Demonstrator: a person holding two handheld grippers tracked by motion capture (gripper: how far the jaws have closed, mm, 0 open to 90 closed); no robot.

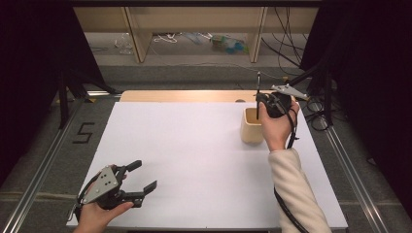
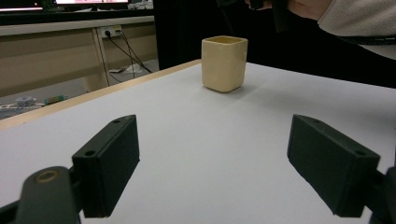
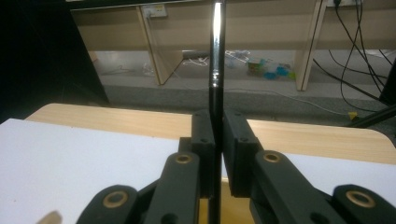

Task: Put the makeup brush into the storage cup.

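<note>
A beige square cup [image 1: 251, 128] stands at the far right of the white table top [image 1: 194, 155]. Directly above it my right gripper [image 1: 259, 99] is shut on a thin black pen [image 1: 258, 83], which it holds upright. The pen's lower end reaches down into the cup's mouth. In the right gripper view the pen [image 3: 216, 56] rises straight up between the pressed jaws of the right gripper [image 3: 217, 135]. My left gripper [image 1: 145, 175] rests at the near left corner, open and with nothing in it. From the left gripper [image 2: 215, 163], the cup [image 2: 224, 63] stands far ahead.
A wooden strip [image 1: 184, 95] borders the table's far edge. Beyond it stand a wooden shelf frame [image 1: 138, 39] and loose cables on the floor [image 1: 286, 53]. Metal rails [image 1: 347, 165] run along both sides. A "5" [image 1: 83, 132] is marked on the floor at left.
</note>
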